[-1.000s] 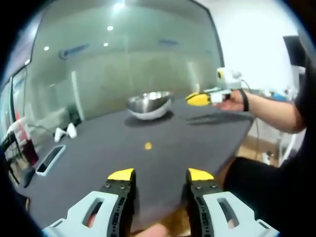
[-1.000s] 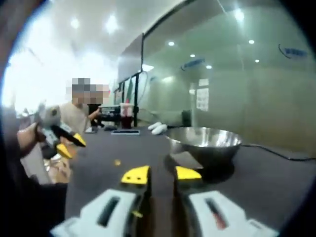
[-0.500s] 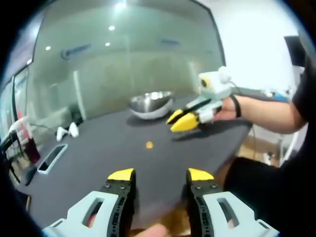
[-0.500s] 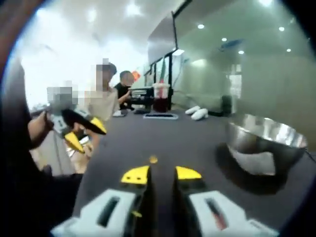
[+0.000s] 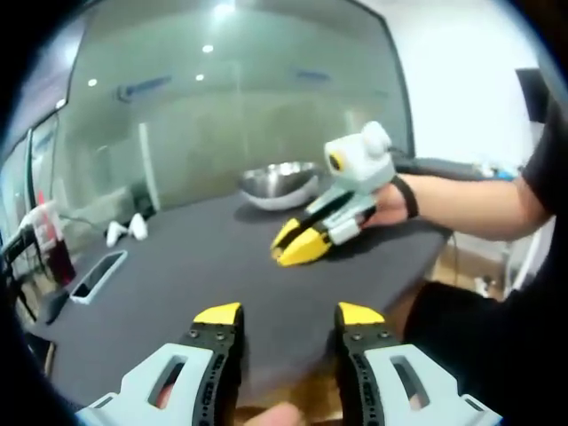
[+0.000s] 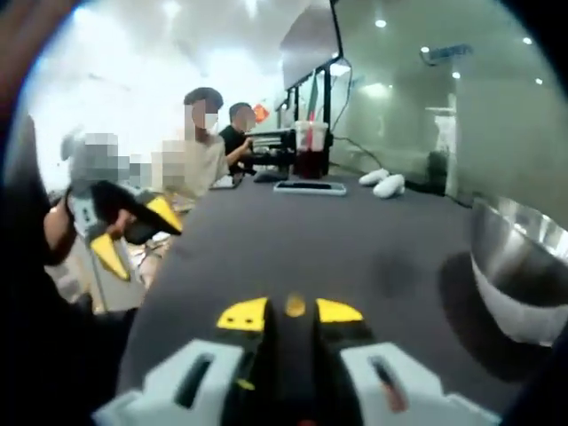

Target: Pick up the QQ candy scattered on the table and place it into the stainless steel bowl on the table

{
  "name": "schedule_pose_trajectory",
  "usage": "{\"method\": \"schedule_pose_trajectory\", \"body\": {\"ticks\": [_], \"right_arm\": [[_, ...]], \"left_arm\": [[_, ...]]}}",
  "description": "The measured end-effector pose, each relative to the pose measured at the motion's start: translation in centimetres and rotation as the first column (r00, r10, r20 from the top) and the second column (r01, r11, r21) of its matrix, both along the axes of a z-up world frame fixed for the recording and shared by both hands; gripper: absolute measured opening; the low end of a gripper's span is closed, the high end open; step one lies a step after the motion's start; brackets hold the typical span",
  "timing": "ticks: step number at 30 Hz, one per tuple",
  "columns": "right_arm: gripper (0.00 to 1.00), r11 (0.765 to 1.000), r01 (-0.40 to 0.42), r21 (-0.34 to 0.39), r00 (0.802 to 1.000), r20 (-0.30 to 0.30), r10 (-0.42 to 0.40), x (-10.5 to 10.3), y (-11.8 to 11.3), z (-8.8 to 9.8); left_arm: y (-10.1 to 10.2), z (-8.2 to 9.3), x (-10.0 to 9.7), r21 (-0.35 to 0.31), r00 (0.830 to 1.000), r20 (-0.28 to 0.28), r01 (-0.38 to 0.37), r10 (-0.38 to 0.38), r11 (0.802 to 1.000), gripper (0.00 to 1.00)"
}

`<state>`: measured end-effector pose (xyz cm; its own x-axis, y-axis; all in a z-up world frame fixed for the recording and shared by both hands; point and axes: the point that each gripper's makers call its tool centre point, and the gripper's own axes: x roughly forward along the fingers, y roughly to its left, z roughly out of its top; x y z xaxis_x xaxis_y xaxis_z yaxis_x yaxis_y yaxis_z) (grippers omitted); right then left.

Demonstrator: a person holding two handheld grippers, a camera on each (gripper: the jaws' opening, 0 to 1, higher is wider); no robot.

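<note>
Candy not yet lifted, by the look of it; nothing bowled that these views show.

On the dark table (image 6: 355,257), the stainless steel bowl (image 5: 281,184) hides its inside. The right gripper (image 6: 290,312), jaws parted, brackets the QQ candy (image 6: 295,305); the left gripper (image 5: 288,313) hangs spread, empty.

You are in an office meeting space: ahead of your right gripper, a long dark table (image 6: 355,257) runs beside a frosted glass partition (image 6: 497,115), recessed ceiling lights (image 6: 380,23) shine above, and people (image 6: 202,146) sit at its far end with drinks (image 6: 311,146).
</note>
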<state>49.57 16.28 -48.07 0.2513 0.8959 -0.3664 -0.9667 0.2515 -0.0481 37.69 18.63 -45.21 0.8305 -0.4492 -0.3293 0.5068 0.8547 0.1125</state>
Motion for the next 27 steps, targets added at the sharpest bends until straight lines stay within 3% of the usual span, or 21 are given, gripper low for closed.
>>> {"method": "schedule_pose_trajectory", "body": {"ticks": [3,5,17,19,22,27], "right_arm": [[0.10,1.000,-0.014,-0.003,1.000,0.013,0.014,-0.3,0.3,0.1],[0.10,0.999,-0.034,-0.007,0.999,0.040,0.034,-0.5,0.4,0.1],[0.09,0.999,-0.040,0.028,0.998,0.056,0.039,-1.2,0.4,1.0],[0.09,0.998,-0.018,0.056,0.999,0.047,0.016,-0.9,0.1,1.6],[0.09,0.995,0.061,0.075,0.995,0.080,-0.067,0.5,-1.4,2.8],[0.09,0.969,0.200,0.148,0.973,0.084,-0.213,2.6,-4.9,5.3]], "left_arm": [[-0.1,0.0,0.0,-0.001,1.000,0.000,0.005,-0.005,1.000,0.42],[0.0,0.0,0.1,-0.001,1.000,-0.001,0.005,-0.005,1.000,0.42],[-0.5,0.0,0.4,0.000,1.000,-0.006,0.020,-0.020,1.000,0.42],[-0.5,0.2,0.4,0.000,1.000,-0.004,0.022,-0.022,1.000,0.42],[-0.3,0.2,0.6,0.004,1.000,-0.003,0.019,-0.019,1.000,0.42],[-0.4,0.2,0.7,-0.001,1.000,-0.001,0.022,-0.022,1.000,0.42]]}}
